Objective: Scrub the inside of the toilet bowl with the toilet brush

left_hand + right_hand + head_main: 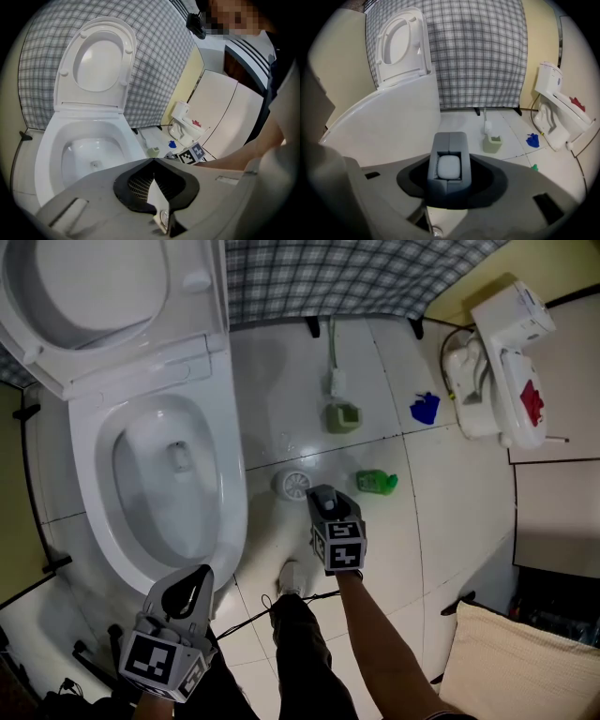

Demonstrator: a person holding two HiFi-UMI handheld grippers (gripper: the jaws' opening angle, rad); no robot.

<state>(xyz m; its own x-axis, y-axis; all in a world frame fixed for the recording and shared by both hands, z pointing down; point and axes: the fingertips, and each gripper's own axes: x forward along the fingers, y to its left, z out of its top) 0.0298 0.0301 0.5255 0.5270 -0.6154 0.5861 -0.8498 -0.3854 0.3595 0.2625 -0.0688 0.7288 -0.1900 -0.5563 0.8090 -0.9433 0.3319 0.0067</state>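
1. The raised seat and lid [84, 287] lean back against the plaid cloth [356, 277]. That leaves the toilet bowl [232, 507] open from above, which scrubbing its inside needs.
2. The toilet brush [334, 357] stands upright in its green holder [343, 416] on the floor [403, 540]. It is near the cloth and well apart from the bowl, on the bowl's right. Its handle points up and is clear all round, so it can be taken from above. Nothing has hold of it yet, so I judge the scrubbing has not started.
3. The right gripper [325, 501] hovers over the floor between the bowl and the holder, tipped downward, with the brush straight ahead in the right gripper view. Its tongs look partly spread, the pale pad is bare and nothing is between them. That suits closing on the handle.
4. The left gripper [192, 582] sits low by the near end of the bowl and faces into it. Its tongs look drawn together to a thin edge and hold nothing. It seems parked clear of the right gripper's path.
5. A green bottle [377, 482] and a round white disc [294, 486] lie on the floor just beyond the right gripper, between it and the holder. The reach probably has to pass over them without knocking them.
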